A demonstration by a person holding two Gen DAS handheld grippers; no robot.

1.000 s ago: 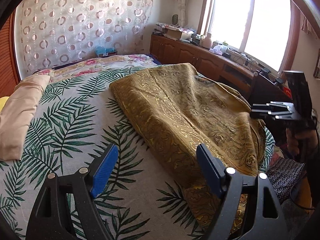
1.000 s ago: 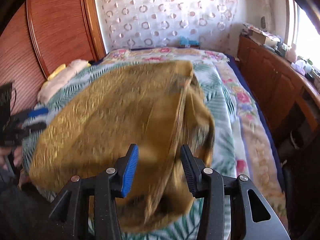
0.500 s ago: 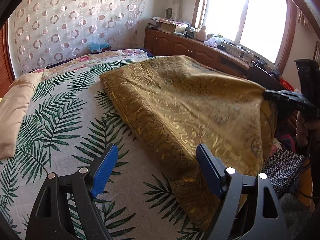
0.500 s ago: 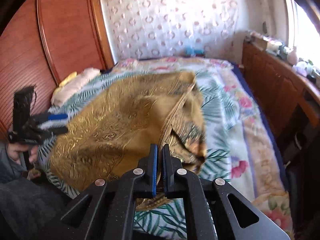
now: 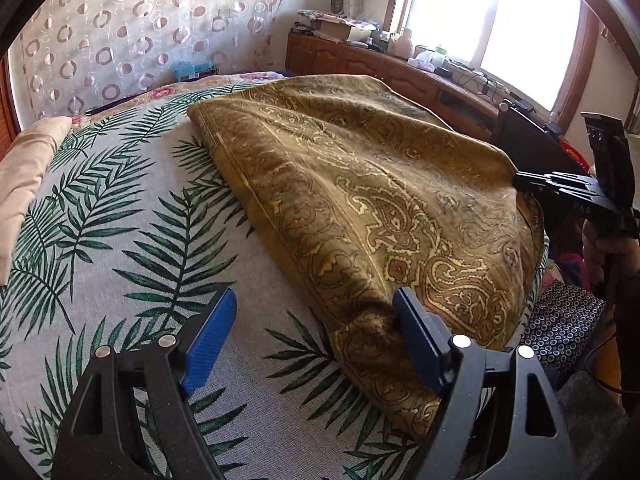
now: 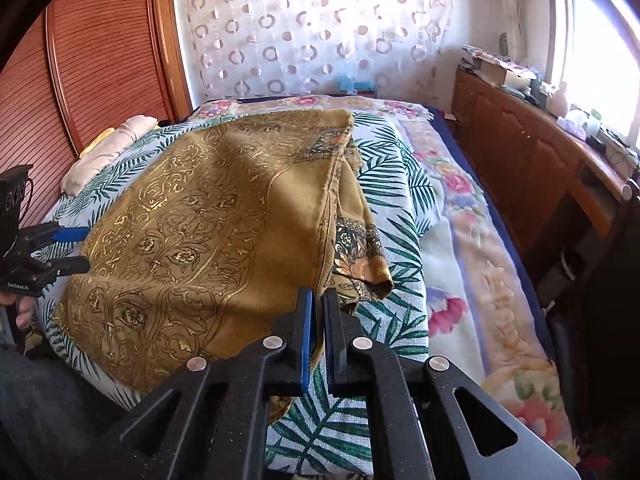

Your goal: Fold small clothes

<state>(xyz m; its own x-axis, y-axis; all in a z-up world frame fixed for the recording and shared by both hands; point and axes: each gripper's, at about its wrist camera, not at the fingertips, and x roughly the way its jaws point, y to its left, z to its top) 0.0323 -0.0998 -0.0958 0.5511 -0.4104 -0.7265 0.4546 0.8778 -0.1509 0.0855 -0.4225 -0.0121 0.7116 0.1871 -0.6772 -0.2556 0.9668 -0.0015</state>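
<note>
A golden-brown paisley cloth (image 5: 360, 184) lies spread over the palm-leaf bedspread (image 5: 120, 220). My left gripper (image 5: 312, 340) is open, low over the bed, its right finger against the cloth's near corner. My right gripper (image 6: 316, 320) is shut on the cloth's (image 6: 208, 224) edge and holds that corner lifted off the bed. It also shows in the left wrist view (image 5: 560, 188) at the far right, pinching the cloth's corner. The left gripper shows in the right wrist view (image 6: 68, 248) at the left edge.
A beige pillow (image 5: 24, 176) lies at the bed's left. A wooden cabinet (image 6: 520, 152) with clutter runs along the window wall right of the bed. A wooden wardrobe (image 6: 80, 60) stands behind the pillows. A dark patterned cloth (image 5: 560, 320) lies by the bed's edge.
My right gripper closed on the cloth's edge and lifted it, drawing the cloth taut. My left gripper stayed open and came closer to the cloth's near corner.
</note>
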